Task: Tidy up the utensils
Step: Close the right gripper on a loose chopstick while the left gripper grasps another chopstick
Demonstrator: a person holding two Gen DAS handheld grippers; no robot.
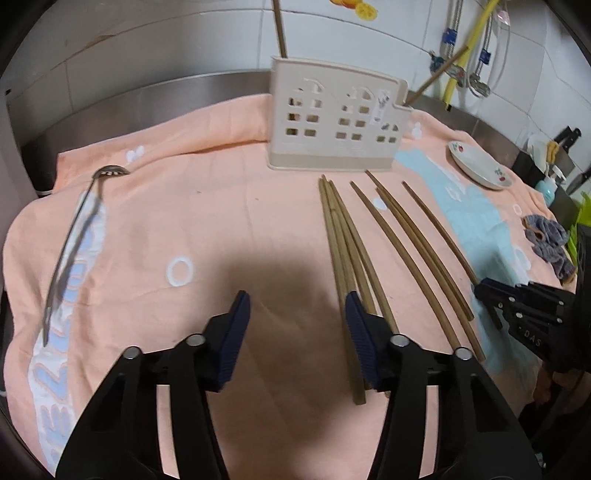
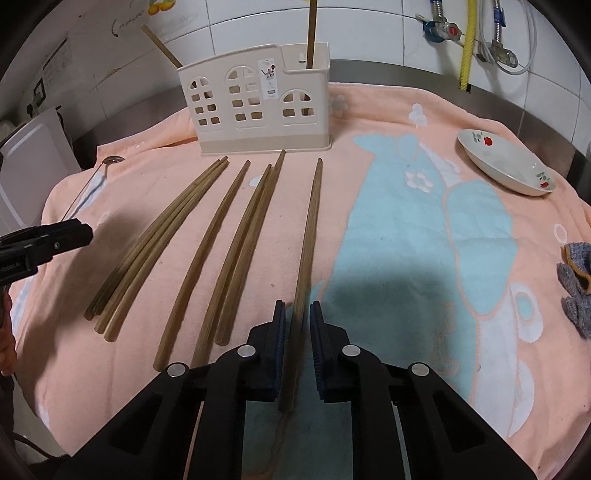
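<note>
Chopstick (image 2: pixel 308 236) between right gripper (image 2: pixel 297 308) pads, tilted down over towel (image 2: pixel 388 258), left gripper (image 1: pixel 295 306) apart, empty

Seven chopsticks (image 2: pixel 309 236) lie flat on one towel (image 2: pixel 406 258): a cluster of three, then a single, a pair, and another single. Two more chopsticks (image 2: pixel 312 33) stand in one holder (image 2: pixel 258 107), making nine. There is one spoon (image 1: pixel 77 229), one dish (image 2: pixel 509 166), one grey cloth (image 1: pixel 550 243) and two claws (image 2: pixel 297 314).
</note>
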